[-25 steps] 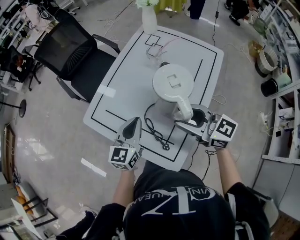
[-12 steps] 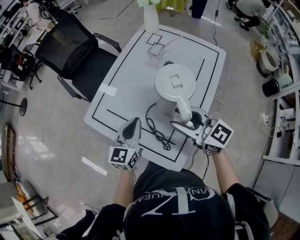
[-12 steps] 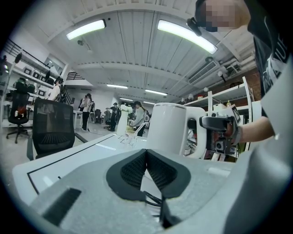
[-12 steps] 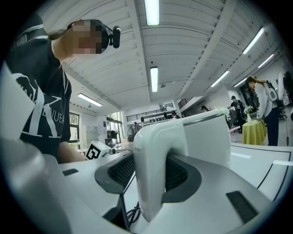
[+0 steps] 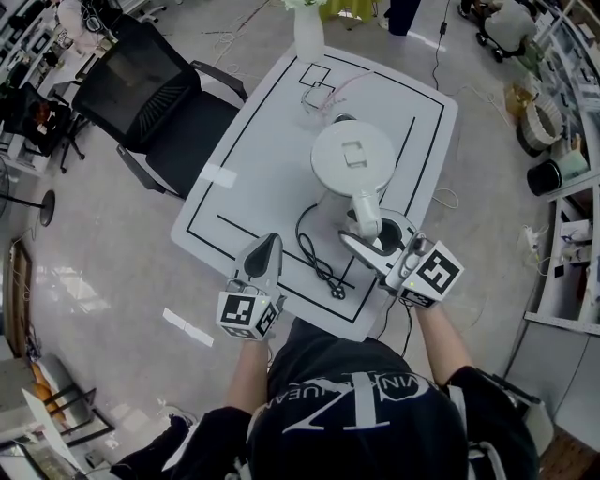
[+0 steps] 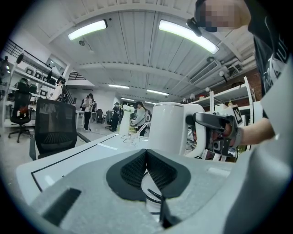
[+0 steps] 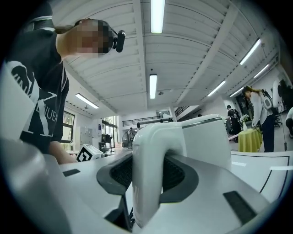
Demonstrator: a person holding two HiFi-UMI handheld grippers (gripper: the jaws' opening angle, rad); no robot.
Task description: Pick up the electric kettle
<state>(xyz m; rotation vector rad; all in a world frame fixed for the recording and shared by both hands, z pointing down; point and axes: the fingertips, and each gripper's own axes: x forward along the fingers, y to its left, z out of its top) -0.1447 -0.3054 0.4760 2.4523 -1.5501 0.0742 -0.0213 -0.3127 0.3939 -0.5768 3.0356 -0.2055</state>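
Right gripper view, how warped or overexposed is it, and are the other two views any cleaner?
Right gripper view: heavy fisheye, black corners, white plastic electric kettle looming large, long ceiling strip lights blown out. Left gripper view: same fisheye, same glaring lights. Head view: evenly lit, sharp, mildly curved at its edges.

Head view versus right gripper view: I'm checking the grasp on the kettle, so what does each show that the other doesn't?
Only the head view: the electric kettle's lid from above, the black cord on the table, and the office chair. Only the right gripper view: the right tongs have just been closing, and their pads sit against both sides of the white handle; ceiling lights too. Both: the kettle, its handle and the right tongs.
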